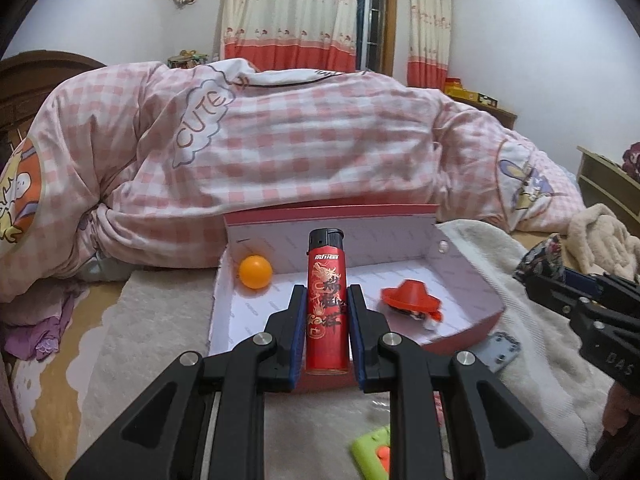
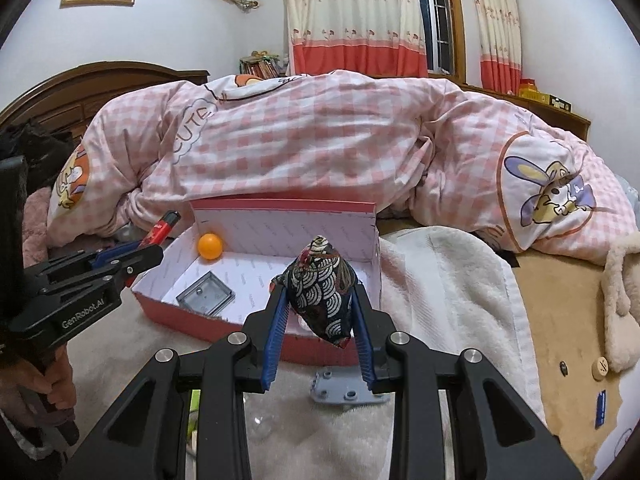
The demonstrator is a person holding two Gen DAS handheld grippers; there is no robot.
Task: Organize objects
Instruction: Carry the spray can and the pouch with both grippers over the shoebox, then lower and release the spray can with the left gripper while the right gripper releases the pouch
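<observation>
Open pink-red cardboard box (image 2: 248, 326) with white printed lining, lying on a pale towel on the bed. Contents: an orange ping-pong ball (image 1: 255, 272) in the far left corner, a red cone-shaped toy hat (image 1: 410, 300) toward the right, and a clear square plastic case (image 2: 205, 294) near the front wall. Left gripper (image 1: 327, 308) clamps an upright red dragon-print lighter (image 1: 326, 308) at the box's near edge. Right gripper (image 2: 320, 320) pinches a dark patterned fabric pouch (image 2: 322, 292) above the box's right front corner.
</observation>
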